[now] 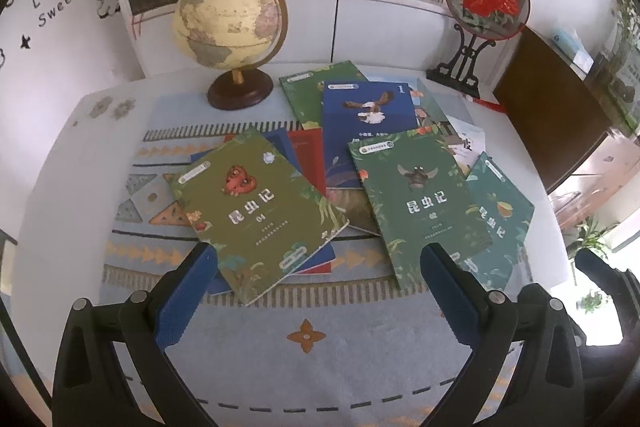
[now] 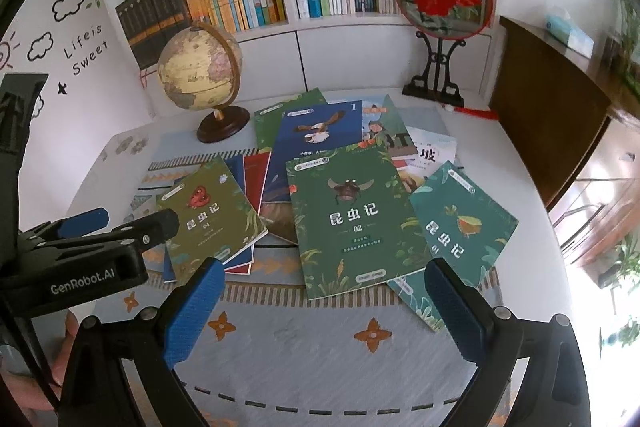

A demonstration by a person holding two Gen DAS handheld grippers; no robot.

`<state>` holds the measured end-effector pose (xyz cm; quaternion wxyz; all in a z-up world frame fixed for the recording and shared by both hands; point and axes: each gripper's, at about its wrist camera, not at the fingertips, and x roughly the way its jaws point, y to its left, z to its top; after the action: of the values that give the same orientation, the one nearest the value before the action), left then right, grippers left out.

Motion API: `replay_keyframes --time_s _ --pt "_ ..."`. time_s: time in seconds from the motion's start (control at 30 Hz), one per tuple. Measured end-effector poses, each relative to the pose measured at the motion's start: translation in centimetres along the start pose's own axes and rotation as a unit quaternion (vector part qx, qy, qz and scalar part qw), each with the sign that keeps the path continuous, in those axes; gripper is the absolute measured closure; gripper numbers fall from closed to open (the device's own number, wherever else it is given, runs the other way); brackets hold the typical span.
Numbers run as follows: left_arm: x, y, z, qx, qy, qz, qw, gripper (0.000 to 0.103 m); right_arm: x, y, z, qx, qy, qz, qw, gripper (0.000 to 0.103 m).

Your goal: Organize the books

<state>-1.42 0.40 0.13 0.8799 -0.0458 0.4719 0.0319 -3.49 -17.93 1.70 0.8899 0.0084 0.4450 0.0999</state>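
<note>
While both your grippers hang spread and empty, you're at the start: books lie scattered mid-frame. Left gripper (image 1: 318,267) sits nearest the olive book (image 1: 256,213); right gripper (image 2: 324,281) near the green 02 book (image 2: 352,219), prob. topmost. Next: pinch one edge.

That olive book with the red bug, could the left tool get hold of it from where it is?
Probably yes. The olive book lies on top of the pile, its near corner just ahead of the open left tool, and nothing lies between them.
</note>
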Motion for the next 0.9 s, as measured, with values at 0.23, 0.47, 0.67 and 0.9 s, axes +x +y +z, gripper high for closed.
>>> replay_keyframes --time_s 0.23,0.47,0.67,0.9 --pt "-0.3 -0.1 -0.4 0.013 -0.003 0.0 0.9999 0.002 -0.2 -0.2 -0.8 0.014 0.005 0.0 1.0 0.003" --pt "-0.5 -0.1 -0.6 0.014 -0.008 0.001 0.9999 0.002 -0.8 0.5 -0.7 0.005 -0.004 -0.007 1.0 0.003" --pt "-0.8 -0.1 -0.8 0.016 -0.016 0.004 0.9997 0.002 -0.9 0.3 -0.9 0.013 0.0 -0.014 1.0 0.003" --pt "-0.9 0.0 -1.0 0.023 -0.009 0.008 0.9997 0.002 -1.0 0.6 -1.0 0.006 0.001 -0.018 1.0 0.003"
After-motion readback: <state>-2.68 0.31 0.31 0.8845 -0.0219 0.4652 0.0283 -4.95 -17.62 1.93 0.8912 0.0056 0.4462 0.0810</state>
